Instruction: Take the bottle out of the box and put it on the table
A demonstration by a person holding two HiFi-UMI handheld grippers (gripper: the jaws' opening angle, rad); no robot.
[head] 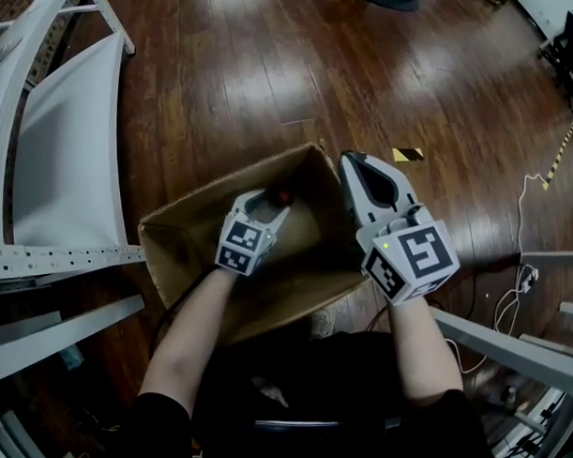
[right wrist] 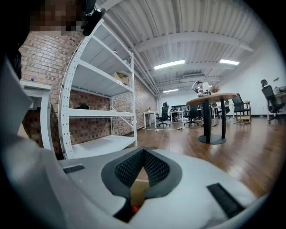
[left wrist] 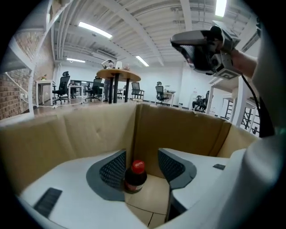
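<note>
An open cardboard box (head: 197,210) stands on the wooden floor. In its far corner stands a dark bottle (head: 282,196) with a red cap. My left gripper (head: 272,205) is down inside the box. In the left gripper view the bottle (left wrist: 135,177) stands upright between the jaws of the left gripper (left wrist: 142,163), close against the left pad and clear of the right one, with the box wall (left wrist: 183,129) behind it. My right gripper (head: 359,166) hovers over the box's right rim, and the right gripper (right wrist: 143,154) has its pad tips together and holds nothing.
White metal shelving (head: 59,156) stands left of the box, and more frame bars (head: 502,343) and cables (head: 514,295) lie at the right. A yellow-black marker (head: 408,154) lies on the floor beyond the box. A round table (left wrist: 117,74) and office chairs stand far off.
</note>
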